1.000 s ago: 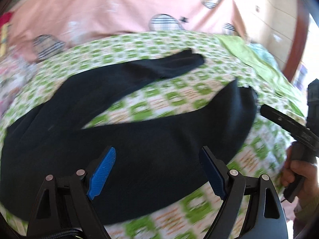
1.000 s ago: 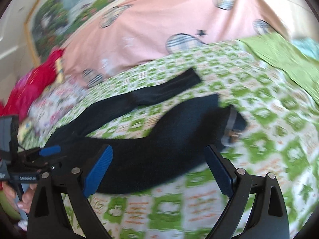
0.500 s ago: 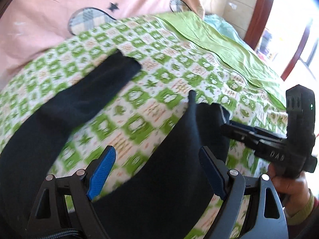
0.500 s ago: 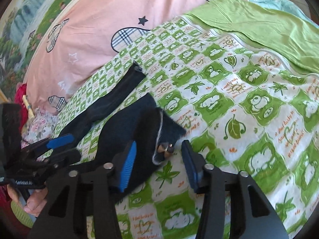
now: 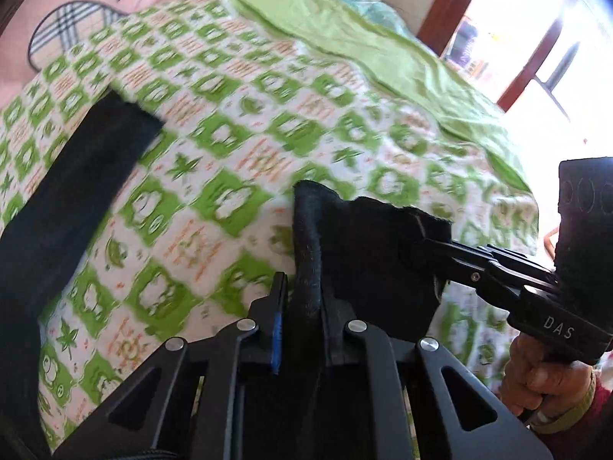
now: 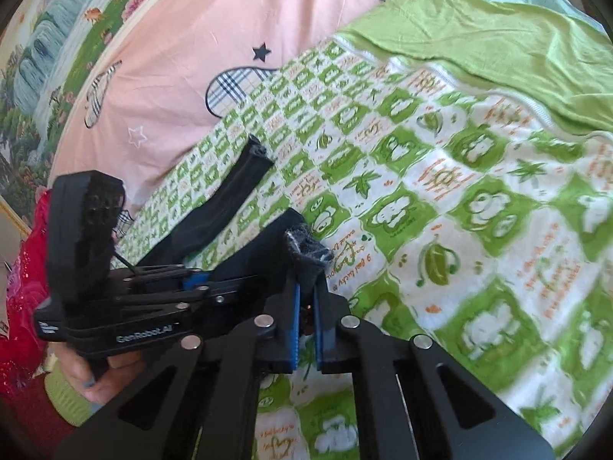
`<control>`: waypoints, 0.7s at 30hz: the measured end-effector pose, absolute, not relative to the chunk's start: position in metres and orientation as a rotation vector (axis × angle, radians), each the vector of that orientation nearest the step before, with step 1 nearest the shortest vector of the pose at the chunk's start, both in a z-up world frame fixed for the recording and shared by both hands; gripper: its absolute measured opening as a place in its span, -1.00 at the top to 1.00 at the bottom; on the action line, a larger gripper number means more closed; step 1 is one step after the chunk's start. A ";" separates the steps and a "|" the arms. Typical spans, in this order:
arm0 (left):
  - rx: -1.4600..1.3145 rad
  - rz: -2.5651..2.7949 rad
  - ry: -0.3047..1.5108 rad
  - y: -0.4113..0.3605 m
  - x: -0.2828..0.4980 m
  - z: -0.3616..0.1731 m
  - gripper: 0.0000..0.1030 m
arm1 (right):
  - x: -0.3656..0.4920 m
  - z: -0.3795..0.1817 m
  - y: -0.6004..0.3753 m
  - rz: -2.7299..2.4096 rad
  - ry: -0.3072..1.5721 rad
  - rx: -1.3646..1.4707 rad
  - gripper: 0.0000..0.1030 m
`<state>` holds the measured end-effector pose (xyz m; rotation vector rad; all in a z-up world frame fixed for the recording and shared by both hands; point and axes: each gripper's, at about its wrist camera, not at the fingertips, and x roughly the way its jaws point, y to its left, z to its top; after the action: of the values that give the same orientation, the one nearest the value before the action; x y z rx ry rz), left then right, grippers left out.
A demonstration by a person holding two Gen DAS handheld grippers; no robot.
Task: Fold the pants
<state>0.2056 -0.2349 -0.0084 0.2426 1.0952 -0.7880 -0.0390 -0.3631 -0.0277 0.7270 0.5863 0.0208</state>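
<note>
Here the black fabric pants point(image 5: 364, 253) lie on a green-and-white checked bedspread w/ frog and leaf prints point(image 5: 237, 122), and both hand-held grippers have hold of one end of them. In the left wrist view the left gripper point(image 5: 302, 299) sits at 6 o'clock, its jaws closing on a thick rolled edge of the pants; the black fabric runs up between the blue-lined pads, which are nearly together w/ cloth filling the gap. At 3 o'clock in that view the right gripper point(image 5: 429, 247) comes in from the side, its black fingers pinched on the neighbouring corner of the same end, w/ the person's right hand point(image 5: 544, 375) wrapped round its grip at 4 o'clock. The other pant leg point(image 5: 76, 199) stretches away toward 9–10 o'clock, flat on the bedspread, its cuff end apart from the gripped end. In the right wrist view the right gripper's jaws are drawn narrow at 6 o'clock, blue pads clamped on a bunched tuft of dark cloth that sticks up just above them. The left gripper shows at 8–9 o'clock there, its tips on the pants just beside that tuft, the left hand point(image 6: 95, 375) below it. A plain lime-green sheet point(image 6: 498, 50) lies at 1–2 o'clock, a pink quilt w/ plaid heart patches point(image 6: 184, 50) at 11 o'clock, and red cloth point(image 6: 23, 287) at 9 o'clock.
</note>
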 end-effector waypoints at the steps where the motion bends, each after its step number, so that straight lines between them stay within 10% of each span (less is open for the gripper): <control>1: 0.237 -0.803 1.085 -0.238 0.204 -0.006 0.76 | -0.047 -0.025 -0.365 0.011 0.575 0.726 0.87; 12: 0.258 -0.787 1.071 -0.257 0.196 -0.018 0.74 | -0.068 -0.027 -0.362 -0.088 0.615 0.669 0.86; 19: 0.238 -0.700 1.012 -0.209 0.199 0.011 0.68 | -0.077 0.007 -0.366 -0.163 0.516 0.590 -0.07; 21: 0.215 -0.674 1.010 -0.186 0.205 0.018 0.68 | -0.068 0.015 -0.364 -0.128 0.506 0.581 -0.07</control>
<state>0.2047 -0.1863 0.0177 0.2148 1.0096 -0.6738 -0.0678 -0.3642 0.0151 0.5809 0.5056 -0.1284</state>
